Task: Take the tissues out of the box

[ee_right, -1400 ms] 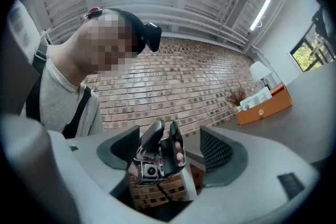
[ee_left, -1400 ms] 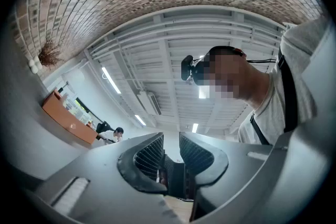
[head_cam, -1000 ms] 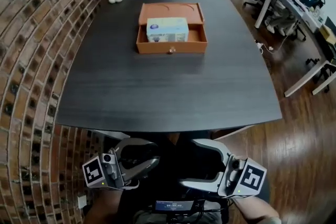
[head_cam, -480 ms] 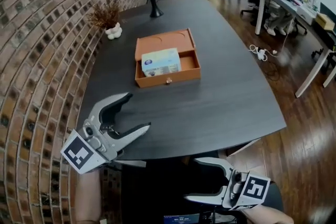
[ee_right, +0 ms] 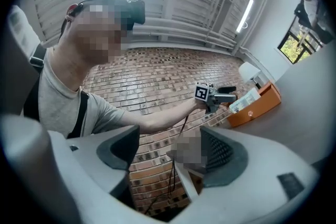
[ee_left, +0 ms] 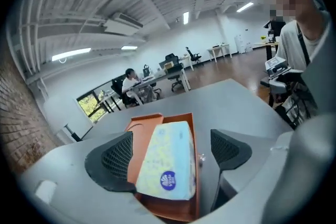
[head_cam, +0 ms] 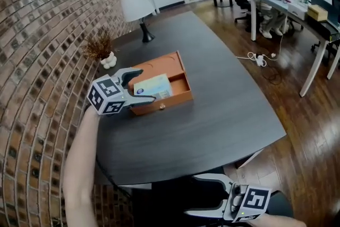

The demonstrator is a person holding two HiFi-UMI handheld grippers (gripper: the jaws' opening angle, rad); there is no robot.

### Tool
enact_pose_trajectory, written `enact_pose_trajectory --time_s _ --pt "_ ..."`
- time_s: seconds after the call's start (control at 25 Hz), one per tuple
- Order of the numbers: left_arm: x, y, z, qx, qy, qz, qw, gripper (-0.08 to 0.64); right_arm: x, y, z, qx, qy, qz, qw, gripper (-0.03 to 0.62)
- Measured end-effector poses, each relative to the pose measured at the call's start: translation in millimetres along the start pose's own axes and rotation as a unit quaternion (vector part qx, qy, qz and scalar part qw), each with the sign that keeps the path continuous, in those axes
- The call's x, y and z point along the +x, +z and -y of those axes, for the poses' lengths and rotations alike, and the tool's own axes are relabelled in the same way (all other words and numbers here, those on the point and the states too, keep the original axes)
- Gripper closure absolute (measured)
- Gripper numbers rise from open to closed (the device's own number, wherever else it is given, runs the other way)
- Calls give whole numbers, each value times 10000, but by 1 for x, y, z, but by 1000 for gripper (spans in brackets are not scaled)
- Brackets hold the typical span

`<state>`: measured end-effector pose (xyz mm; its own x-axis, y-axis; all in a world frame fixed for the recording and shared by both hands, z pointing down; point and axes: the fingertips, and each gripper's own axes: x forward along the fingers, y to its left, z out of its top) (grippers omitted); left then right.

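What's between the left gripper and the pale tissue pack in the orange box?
Nothing. The left gripper view shows the opening jaws of the left gripper framing the pale tissue pack in the open orange box, without touching it.

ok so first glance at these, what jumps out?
The orange box sits open on the dark table near the brick wall, with a pale tissue pack lying in it. The left gripper hangs right at the box, its jaws opening and framing the pack without touching it. The right gripper waits low, short of the table's near edge, open and empty.
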<state>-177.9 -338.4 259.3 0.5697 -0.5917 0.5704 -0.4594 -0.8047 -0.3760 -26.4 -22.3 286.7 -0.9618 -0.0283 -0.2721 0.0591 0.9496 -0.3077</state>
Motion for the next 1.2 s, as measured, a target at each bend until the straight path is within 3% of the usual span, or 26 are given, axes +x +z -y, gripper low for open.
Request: enact_pose_trajectory --time_s 0.28,0.4,0.64,0.76,0.88,1.0,1.08,1.12,1.2 --pt "45 -24 -4 -271 -923 -723 9927 94 -4 2 8 80 -81 93 9999 216" --pt "56 -33 -5 -266 -1045 -969 9894 94 -4 5 9 111 -73 128 9998 216" --pt "58 -36 -3 -290 -1203 -1008 9872 176 -5 6 8 128 -51 137 9998 216" --pt "50 -29 -8 -321 -1052 -868 9901 192 -4 4 7 128 -41 129 9998 218" --pt "27 1 -19 -367 -661 -220 9969 196 -3 3 7 88 -44 103 9999 216" --pt "-21 51 -16 -520 -260 1017 9931 201 -2 2 5 37 -30 70 10000 216" --pt "-65 80 1 -796 -46 2082 9748 202 -1 2 3 5 -8 44 10000 218" --pt "-89 90 14 -983 30 2641 9595 202 0 1 2 -3 2 35 10000 218" --pt "-134 101 51 -1404 102 3706 9181 202 0 0 0 -30 15 15 10000 218"
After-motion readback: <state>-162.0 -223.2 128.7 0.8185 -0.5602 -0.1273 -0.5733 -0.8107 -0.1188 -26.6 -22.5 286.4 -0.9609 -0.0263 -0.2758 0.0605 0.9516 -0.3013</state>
